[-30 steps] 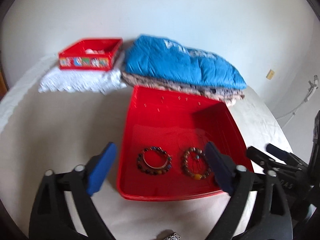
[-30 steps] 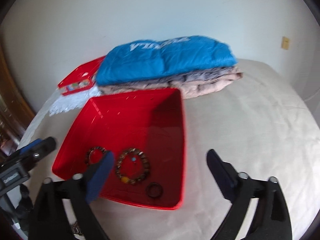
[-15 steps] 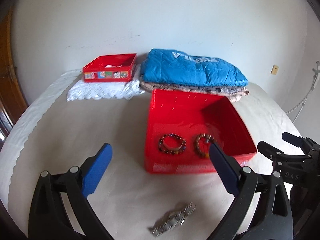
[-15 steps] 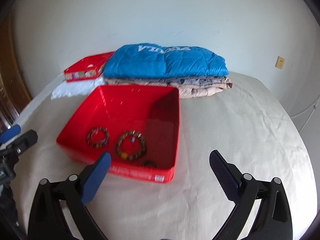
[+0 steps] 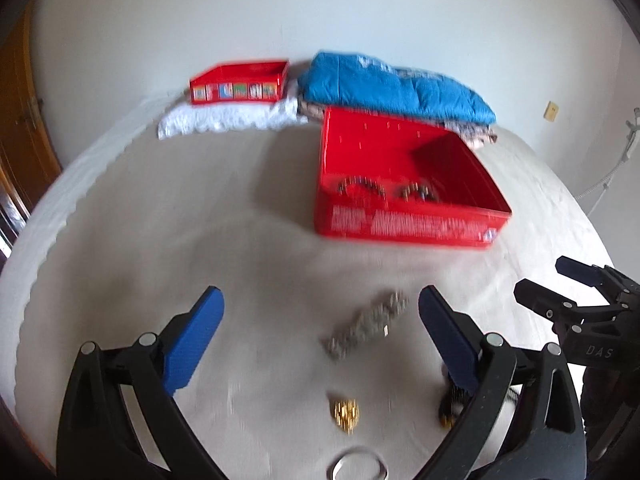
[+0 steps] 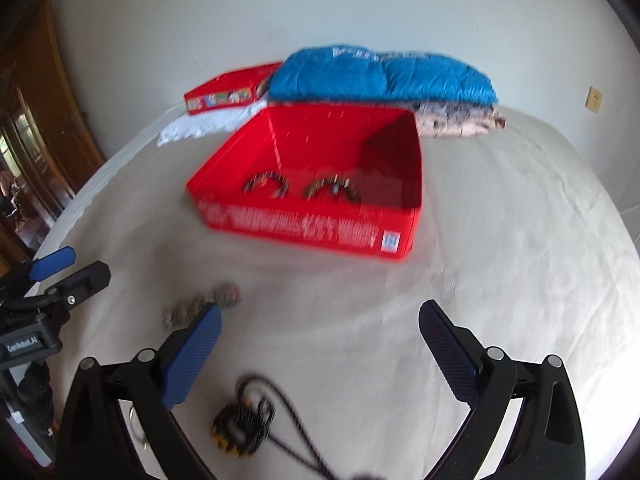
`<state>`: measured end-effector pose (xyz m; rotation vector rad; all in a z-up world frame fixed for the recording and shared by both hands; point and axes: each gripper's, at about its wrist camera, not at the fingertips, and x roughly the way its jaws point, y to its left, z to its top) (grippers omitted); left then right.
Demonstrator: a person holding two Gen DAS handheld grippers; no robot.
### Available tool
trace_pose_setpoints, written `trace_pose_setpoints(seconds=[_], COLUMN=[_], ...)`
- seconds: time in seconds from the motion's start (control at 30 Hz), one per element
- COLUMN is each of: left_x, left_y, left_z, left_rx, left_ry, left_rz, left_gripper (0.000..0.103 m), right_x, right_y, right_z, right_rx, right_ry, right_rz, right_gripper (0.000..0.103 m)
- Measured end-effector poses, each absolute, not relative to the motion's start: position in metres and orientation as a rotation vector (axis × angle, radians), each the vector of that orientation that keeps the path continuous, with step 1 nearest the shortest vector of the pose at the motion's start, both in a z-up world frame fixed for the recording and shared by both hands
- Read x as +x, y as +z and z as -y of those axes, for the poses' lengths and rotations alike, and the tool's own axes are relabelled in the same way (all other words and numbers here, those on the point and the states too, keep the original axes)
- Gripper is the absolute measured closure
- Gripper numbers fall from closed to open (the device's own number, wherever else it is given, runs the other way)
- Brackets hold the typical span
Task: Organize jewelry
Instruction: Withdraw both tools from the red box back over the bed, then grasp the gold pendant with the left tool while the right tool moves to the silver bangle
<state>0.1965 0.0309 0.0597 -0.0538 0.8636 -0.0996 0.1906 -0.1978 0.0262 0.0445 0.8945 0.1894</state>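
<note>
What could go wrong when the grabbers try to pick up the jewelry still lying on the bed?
1. The black cord necklace lies in loose loops, so a loop might snag on the open right gripper and drag.
2. The small gold piece is tiny on soft bedding; the open left gripper may pinch fabric or push it deeper.
3. The silver chain bracelet is limp, so it could slip out before reaching the red box.

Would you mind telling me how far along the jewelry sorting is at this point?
Done: two beaded bracelets lie in the red box. In hand: nothing; the left gripper and right gripper are both open and empty. Left on the bed: a silver chain bracelet, a small gold piece, a silver ring and a dark corded bracelet. Roughly a third done.
</note>
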Motion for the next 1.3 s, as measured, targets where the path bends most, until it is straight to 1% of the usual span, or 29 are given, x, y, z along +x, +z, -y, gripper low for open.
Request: trace_pose_setpoints(seconds=[0.3,0.57,0.63,0.73,0.77,0.83,0.93,0.97,1.03,1.07,1.1,1.3], left_x=[0.17,0.166,0.168,0.173,0.174,0.177,0.18,0.181,0.182,0.182,0.182,0.177], left_y=[0.027,0.004,0.0,-0.009,-0.012,-0.017,-0.021,-0.021,-0.022,-0.023,-0.023,-0.021], left_z=[-0.041,-0.031,-0.025,-0.019,-0.018,-0.015,-0.011,-0.011,-0.008,-0.007,-0.006,-0.009], left_rx=[-0.085,-0.065,-0.05,-0.048,-0.05,-0.041,-0.023,-0.017,-0.01,-0.006,-0.002,-0.017], left_ry=[-0.157,-0.186,-0.199,-0.223,-0.223,-0.225,-0.23,-0.235,-0.252,-0.257,-0.264,-0.267], left_rz=[-1.065,-1.121,-1.134,-1.173,-1.181,-1.197,-1.2,-1.198,-1.205,-1.208,-1.213,-1.205], left_gripper=[0.006,0.009,0.028,0.036,0.038,0.049,0.057,0.059,0.076,0.079,0.085,0.085], right_x=[0.154,0.132,0.131,0.13,0.13,0.129,0.13,0.131,0.132,0.132,0.132,0.129], right_y=[0.004,-0.003,-0.003,-0.005,-0.005,-0.007,-0.01,-0.011,-0.012,-0.012,-0.012,-0.008], right_z=[0.204,0.212,0.214,0.218,0.218,0.217,0.216,0.216,0.216,0.216,0.215,0.202], right_rx=[0.058,0.107,0.116,0.133,0.131,0.117,0.111,0.113,0.113,0.113,0.115,0.099], right_ry=[0.217,0.27,0.272,0.281,0.283,0.282,0.289,0.291,0.293,0.294,0.298,0.333], right_rz=[-1.017,-1.054,-1.054,-1.061,-1.062,-1.061,-1.071,-1.074,-1.078,-1.079,-1.081,-1.076], right_gripper=[0.004,0.005,0.013,0.021,0.022,0.027,0.035,0.036,0.037,0.037,0.037,0.038])
